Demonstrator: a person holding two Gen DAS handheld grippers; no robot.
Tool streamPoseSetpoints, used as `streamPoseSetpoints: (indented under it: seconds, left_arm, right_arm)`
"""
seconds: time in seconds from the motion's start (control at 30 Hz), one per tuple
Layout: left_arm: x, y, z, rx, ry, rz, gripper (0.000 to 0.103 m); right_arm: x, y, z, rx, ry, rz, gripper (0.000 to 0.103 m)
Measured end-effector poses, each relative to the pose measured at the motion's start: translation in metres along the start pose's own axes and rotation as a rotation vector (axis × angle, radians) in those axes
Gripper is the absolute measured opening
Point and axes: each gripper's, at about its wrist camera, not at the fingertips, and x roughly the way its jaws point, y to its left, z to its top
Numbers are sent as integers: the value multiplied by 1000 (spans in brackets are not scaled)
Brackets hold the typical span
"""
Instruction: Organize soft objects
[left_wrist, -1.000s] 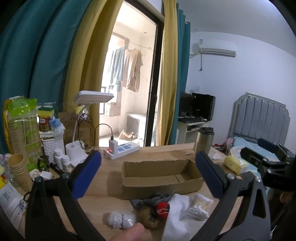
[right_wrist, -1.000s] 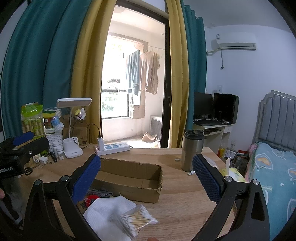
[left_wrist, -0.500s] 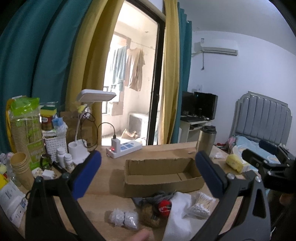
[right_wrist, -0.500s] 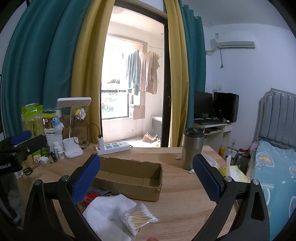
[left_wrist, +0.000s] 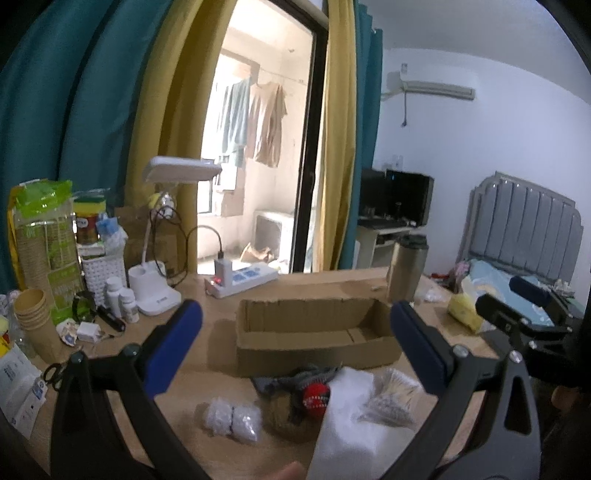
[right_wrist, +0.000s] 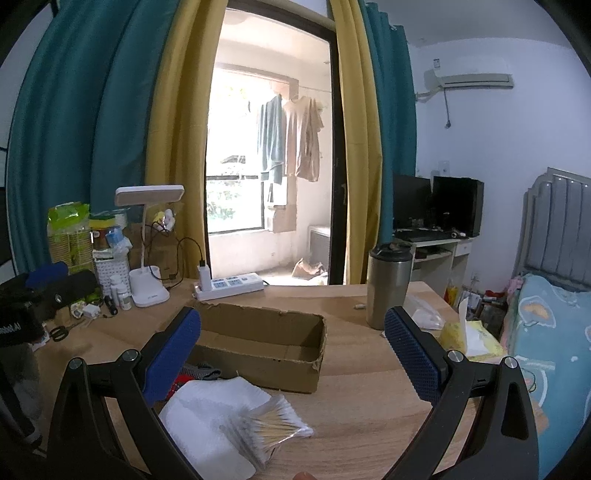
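- Cardboard box (left_wrist: 317, 334), open-topped and shallow, lies on the wooden table (right_wrist: 362, 384); every place below is given from it.
- The left gripper (left_wrist: 295, 345) hangs over the table's near side with its blue-padded jaws spread wide and nothing between them; the box shows through the gap.
- The right gripper (right_wrist: 291, 354) is likewise wide open and empty, the box's right end seen between its fingers.
- The soft things lie in a loose heap on the table just in front of the box, outside it.
- A white folded cloth (right_wrist: 207, 417) sits in front of the box's near wall, with a clear packet of cotton swabs (right_wrist: 269, 430) resting on its right edge.
- A grey fabric piece (left_wrist: 306, 374) and a red ball (left_wrist: 316, 395) lie touching each other just left of the cloth, close to the box's front.
- A small packet of white cotton pads (left_wrist: 231, 422) lies further left of these, apart from the box.
- A steel tumbler (right_wrist: 388, 284) stands upright beside the box's right end.
- A yellow tissue pack (right_wrist: 467, 339) lies further right of the tumbler.
- A white power strip (right_wrist: 229, 286) lies behind the box, and a white desk lamp (right_wrist: 147, 258) stands behind and to its left.
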Motion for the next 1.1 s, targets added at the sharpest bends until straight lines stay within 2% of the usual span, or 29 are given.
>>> streamPoseSetpoints:
  seconds: [0.4,0.83,1.1]
  left_arm:
    - [29,-8,-29,-1,128,21,102]
    - [59,11,-56,4,263,48,102]
    - [75,20,-75,28,360,35,102]
  right_arm:
    - [27,-7,-26,-9,97,62,101]
    - [45,-6,-51,5,189,34,101]
    - [55,-4,-69,10,267,13,101]
